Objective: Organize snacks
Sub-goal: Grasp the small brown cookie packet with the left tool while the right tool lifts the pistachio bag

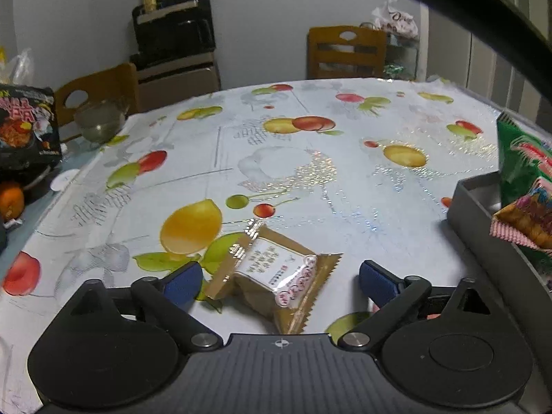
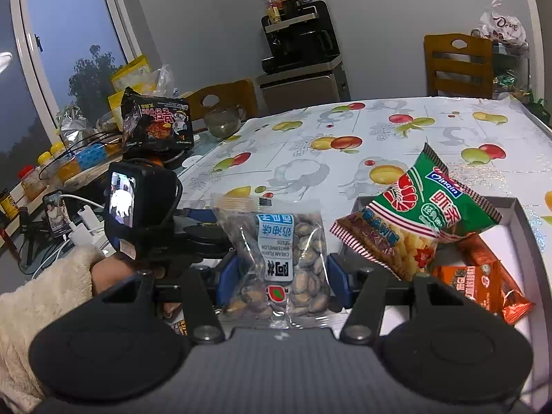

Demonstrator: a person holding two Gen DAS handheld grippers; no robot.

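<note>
While over the fruit-print tablecloth (image 1: 310, 172), left gripper (image 1: 279, 281) spread wide, pads clear of the gold cookie packet (image 1: 272, 276) lying flat between them at 6 o'clock. Grey tray (image 1: 483, 220) at 3 o'clock, green shrimp-chip bag (image 1: 517, 165) sticking out. Right wrist view: right gripper (image 2: 277, 276) clenched on the clear watermelon seed bag (image 2: 276, 258), held upright at 6 o'clock. Tray at 3 o'clock with green bag, orange wafer packs (image 2: 483, 283). Cream sleeve (image 2: 45, 303) at 8 o'clock.
</note>
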